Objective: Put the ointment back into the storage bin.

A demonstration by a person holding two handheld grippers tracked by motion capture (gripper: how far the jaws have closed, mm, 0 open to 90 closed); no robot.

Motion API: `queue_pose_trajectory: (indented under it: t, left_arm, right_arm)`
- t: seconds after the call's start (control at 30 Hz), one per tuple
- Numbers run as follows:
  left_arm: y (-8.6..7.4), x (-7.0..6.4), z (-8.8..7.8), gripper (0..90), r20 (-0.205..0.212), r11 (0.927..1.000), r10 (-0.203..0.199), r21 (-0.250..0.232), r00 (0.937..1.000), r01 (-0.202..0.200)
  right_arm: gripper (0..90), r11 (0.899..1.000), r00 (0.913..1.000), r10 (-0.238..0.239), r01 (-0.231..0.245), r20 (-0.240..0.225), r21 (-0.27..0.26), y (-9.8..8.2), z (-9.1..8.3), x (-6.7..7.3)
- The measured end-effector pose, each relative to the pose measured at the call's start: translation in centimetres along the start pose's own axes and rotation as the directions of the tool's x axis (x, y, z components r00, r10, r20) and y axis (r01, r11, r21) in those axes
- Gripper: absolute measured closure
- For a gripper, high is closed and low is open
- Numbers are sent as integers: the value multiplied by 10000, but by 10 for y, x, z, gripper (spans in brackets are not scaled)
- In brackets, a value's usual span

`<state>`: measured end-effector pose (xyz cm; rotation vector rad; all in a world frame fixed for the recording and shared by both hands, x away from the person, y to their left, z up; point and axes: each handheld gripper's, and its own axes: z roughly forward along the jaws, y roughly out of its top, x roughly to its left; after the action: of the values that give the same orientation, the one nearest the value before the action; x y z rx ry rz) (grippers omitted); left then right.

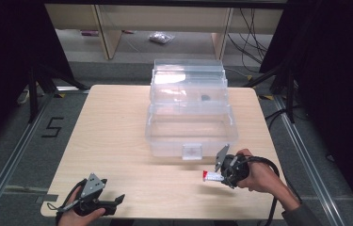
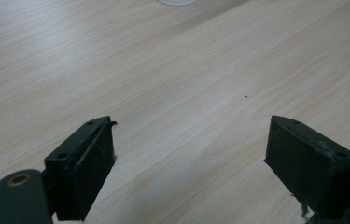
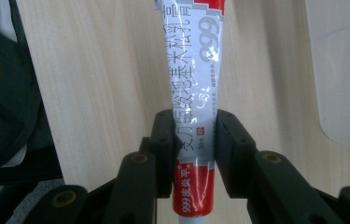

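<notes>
Standing on the table (image 1: 117, 122), toward its far edge, a clear plastic box (image 1: 188, 127) has its lid raised. Right gripper (image 1: 226, 173), just in front of the box's near right corner, has its jaws closed on a red-and-white tube (image 3: 196, 102), clamped near its red end and held above the table with its other end pointing left. Left gripper (image 1: 113, 201), at the table's near left edge, has its jaws wide open with nothing between them.
</notes>
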<state>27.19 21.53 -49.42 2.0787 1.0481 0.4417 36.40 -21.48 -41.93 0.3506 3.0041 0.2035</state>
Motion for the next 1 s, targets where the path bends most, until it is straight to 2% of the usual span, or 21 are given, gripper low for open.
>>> queue_pose_trajectory:
  t: [0.1, 0.13, 0.23, 0.3, 0.37, 0.43, 0.47, 0.5, 0.63, 0.67, 0.7, 0.77, 0.8, 0.9, 0.93, 0.97, 1.0]
  left_arm:
    - [0, 0, 0, 150, 38, 10000, 33, 12, 10000, -33]
    - [0, 0, 1, 151, 7, 10000, -18, -46, 10000, 18]
    - [0, 0, 0, 150, 13, 10000, -19, -20, 10000, 19]
    - [0, 0, 1, 150, 29, 10000, 33, -33, 10000, -33]
    - [0, 0, 1, 150, 11, 10000, -56, -38, 10000, 56]
    - [0, 0, 1, 151, 23, 10000, 1, -36, 10000, -1]
    - [0, 0, 1, 151, 0, 10000, -71, -56, 10000, 71]
    - [0, 0, 1, 151, 0, 10000, -71, -56, 10000, 71]
    - [0, 0, 1, 151, 15, 10000, -62, -58, 10000, 63]
    - [0, 0, 1, 151, 34, 10000, -67, -51, 10000, 67]
    - [0, 0, 1, 150, 34, 10000, -67, -51, 10000, 67]
    - [0, 0, 2, 151, 61, 9999, -81, -123, 9999, 82]
    - [0, 0, 2, 151, 50, 9999, -101, -113, 9999, 102]
    - [0, 0, 2, 151, 53, 9999, -97, -107, 9999, 97]
    - [0, 0, 2, 151, 39, 10000, -72, -63, 10000, 73]
    - [0, 0, 2, 151, 21, 10000, -51, -40, 10000, 51]
    - [0, 0, 2, 150, 21, 10000, -51, -40, 10000, 51]
  right_arm:
    - [706, 10000, 10000, -72, 72, 24, 44, 1, -5, -2]
    - [706, 9993, 9993, -347, 349, 141, -111, 1, -9, -5]
    - [706, 9997, 9998, -174, 175, 71, -147, 4, -15, -5]
    - [706, 10000, 9997, -60, 61, 234, -35, 5, -20, -6]
    - [706, 9991, 9988, -419, 422, 261, -94, 10, -26, -8]
    - [706, 9996, 9991, -293, 294, 295, -35, 12, -29, -8]
    - [706, 9985, 9982, -529, 533, 291, -127, 15, -30, -10]
    - [706, 9999, 9996, -119, 120, 265, -21, 16, -33, -9]
    - [706, 9994, 9991, -315, 318, 296, -117, 21, -39, -14]
    - [706, 9998, 9991, -175, 179, 389, -91, 21, -41, -15]
    - [706, 9986, 9980, -491, 497, 388, -155, 23, -42, -19]
    - [706, 9997, 9990, -187, 192, 416, -130, 24, -46, -21]
    - [706, 9994, 9986, -303, 310, 431, -166, 24, -48, -24]
    - [706, 9996, 9984, -206, 217, 519, -203, 25, -51, -26]
    - [706, 9984, 9975, -498, 511, 492, -254, 27, -53, -31]
    - [706, 9996, 9989, -174, 183, 431, -213, 28, -54, -31]
    - [706, 9986, 9978, -473, 484, 462, -231, 30, -54, -33]
